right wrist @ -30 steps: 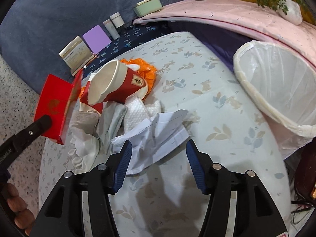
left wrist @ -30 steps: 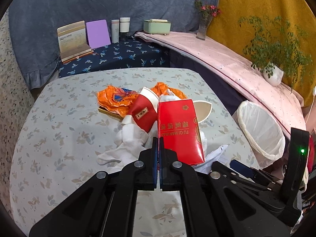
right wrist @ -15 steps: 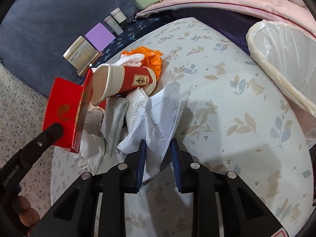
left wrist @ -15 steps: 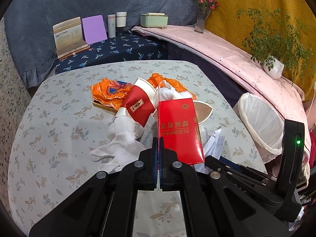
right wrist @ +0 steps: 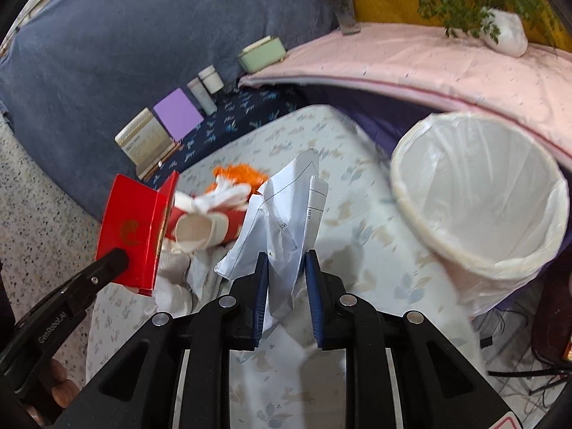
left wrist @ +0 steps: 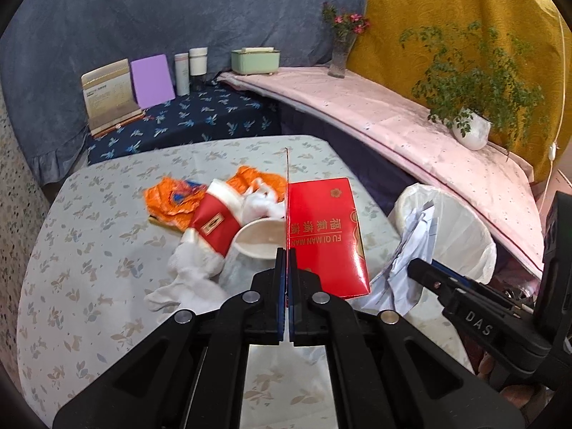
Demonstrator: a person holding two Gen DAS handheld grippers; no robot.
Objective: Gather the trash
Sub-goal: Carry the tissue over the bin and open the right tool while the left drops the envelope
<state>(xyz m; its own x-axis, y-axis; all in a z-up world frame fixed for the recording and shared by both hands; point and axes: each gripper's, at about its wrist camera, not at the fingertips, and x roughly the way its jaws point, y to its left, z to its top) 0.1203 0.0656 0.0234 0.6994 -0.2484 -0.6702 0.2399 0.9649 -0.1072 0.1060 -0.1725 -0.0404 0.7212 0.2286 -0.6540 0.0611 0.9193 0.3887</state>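
Observation:
My left gripper (left wrist: 286,254) is shut on a flap of a flat red box (left wrist: 325,236) with gold lettering and holds it above the table; the box also shows in the right wrist view (right wrist: 134,228). My right gripper (right wrist: 286,268) is shut on a crumpled white paper sheet (right wrist: 286,211), lifted off the table; the sheet shows in the left wrist view (left wrist: 411,250) in front of the bin. A trash bin (right wrist: 479,193) lined with a white bag stands beside the table on the right. A red paper cup (left wrist: 214,223), white tissues (left wrist: 189,271) and an orange wrapper (left wrist: 171,202) lie on the table.
The table has a floral cloth (left wrist: 89,250). Behind it a dark blue shelf (left wrist: 186,118) holds a card stand (left wrist: 107,96), a purple card, two bottles and a green box (left wrist: 254,60). A pink ledge (left wrist: 411,128) carries a vase and a potted plant (left wrist: 468,107).
My right gripper closed on the white paper and lifted it up toward the bin. My left gripper rose with the red box still in it.

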